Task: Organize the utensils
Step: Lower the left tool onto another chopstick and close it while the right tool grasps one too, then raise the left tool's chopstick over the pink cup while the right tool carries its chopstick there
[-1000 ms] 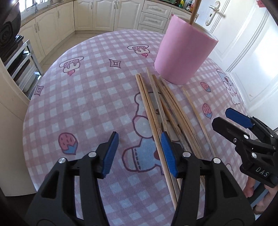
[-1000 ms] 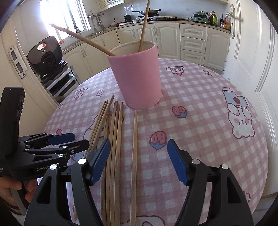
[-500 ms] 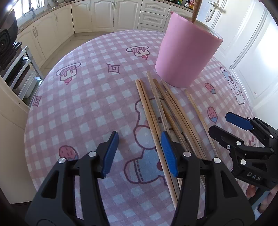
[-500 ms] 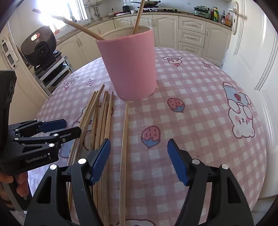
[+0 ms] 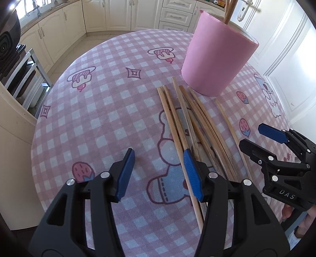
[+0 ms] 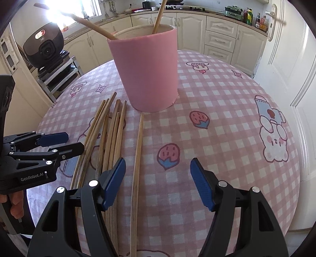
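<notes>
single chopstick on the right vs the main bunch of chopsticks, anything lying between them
Nothing: only bare checked tablecloth separates the single chopstick from the bunch of chopsticks, clearest in the right wrist view. The right gripper is open above the single one.

- Round counter (image 6: 227, 110) under a pink checked cartoon-print cloth.
- Pink utensil cup (image 6: 146, 71) stands upper centre.
- Loose wooden chopsticks (image 6: 110, 134) lie centre-left, below the cup.

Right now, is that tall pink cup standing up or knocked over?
Upright. The tall pink cylindrical cup stands on its base on the pink checked tablecloth, its open rim on top, with two wooden sticks leaning out.
</notes>
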